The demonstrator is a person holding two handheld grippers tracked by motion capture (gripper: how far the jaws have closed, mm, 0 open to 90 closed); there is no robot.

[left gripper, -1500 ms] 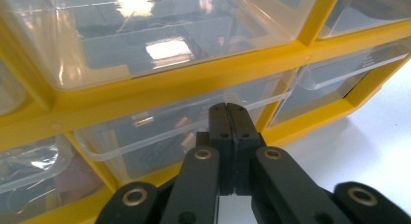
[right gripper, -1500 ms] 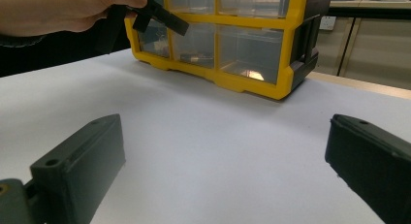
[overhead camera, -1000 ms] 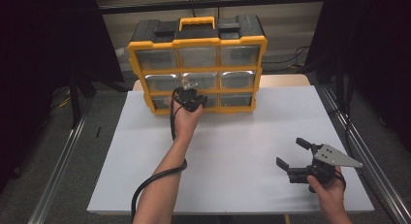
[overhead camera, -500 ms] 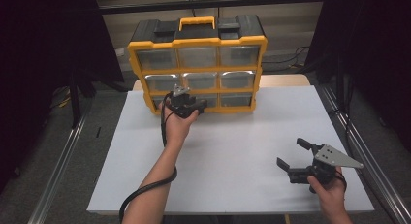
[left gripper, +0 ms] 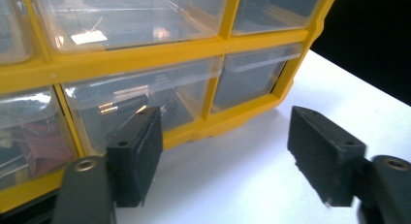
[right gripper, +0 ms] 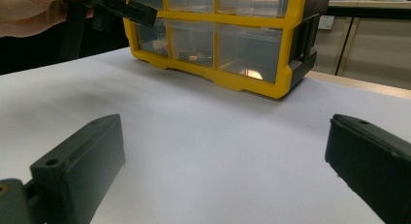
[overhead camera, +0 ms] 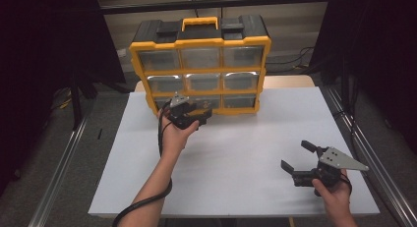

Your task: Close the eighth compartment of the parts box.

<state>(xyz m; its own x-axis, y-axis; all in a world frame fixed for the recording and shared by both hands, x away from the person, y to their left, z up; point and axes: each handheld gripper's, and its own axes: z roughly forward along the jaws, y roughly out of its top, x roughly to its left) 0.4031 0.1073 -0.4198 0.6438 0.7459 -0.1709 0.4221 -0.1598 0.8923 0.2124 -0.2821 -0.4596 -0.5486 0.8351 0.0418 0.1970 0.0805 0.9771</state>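
Currently listed: yellow drawer cabinet (overhead camera: 200, 65), upright at twelve o'clock on the white surface (overhead camera: 236, 153), three rows of clear drawers. Left gripper (overhead camera: 196, 115) just in front of the bottom-row middle drawer (left gripper: 140, 100), at the cabinet's six o'clock; jaws spread, lately opening, nothing between them. Right gripper (overhead camera: 296, 158) at four o'clock, well apart from the cabinet, jaws spread, empty.

The high view looks down on the table (overhead camera: 236, 153); both gripper views face the yellow organizer (overhead camera: 199, 65), the left closest.
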